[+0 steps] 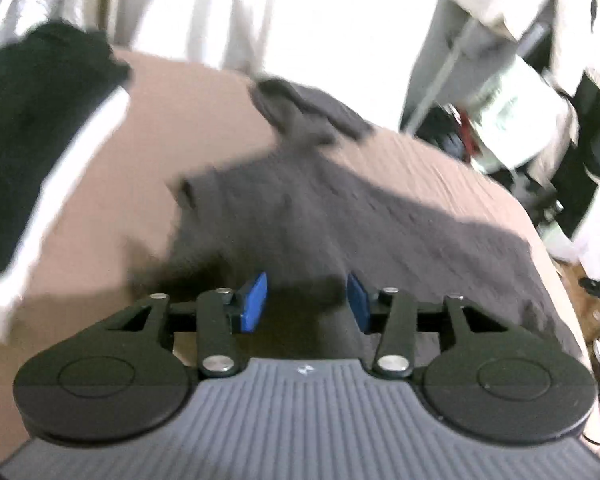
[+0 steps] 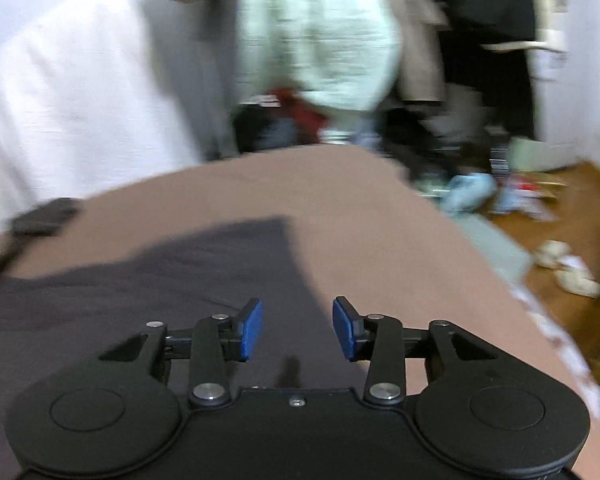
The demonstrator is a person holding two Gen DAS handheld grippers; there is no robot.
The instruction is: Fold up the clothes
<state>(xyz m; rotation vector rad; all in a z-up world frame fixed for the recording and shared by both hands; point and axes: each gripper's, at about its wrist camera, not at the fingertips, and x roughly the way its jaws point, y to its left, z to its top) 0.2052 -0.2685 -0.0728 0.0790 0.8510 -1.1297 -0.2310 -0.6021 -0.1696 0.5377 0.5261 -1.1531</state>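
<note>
A dark grey garment (image 1: 320,208) lies spread on a brown bed cover (image 1: 188,128), its far end bunched up. My left gripper (image 1: 307,300) is open and empty, hovering just above the garment's near part. In the right wrist view the same garment (image 2: 160,280) lies flat on the bed cover (image 2: 360,220), with one straight edge running toward the gripper. My right gripper (image 2: 297,328) is open and empty, above that edge. Both views are motion-blurred.
A black and white folded pile (image 1: 40,140) sits at the bed's left side. White curtains (image 1: 292,12) hang behind the bed. Clutter, hanging clothes (image 2: 332,52) and a wooden floor (image 2: 572,216) lie beyond the bed's right edge.
</note>
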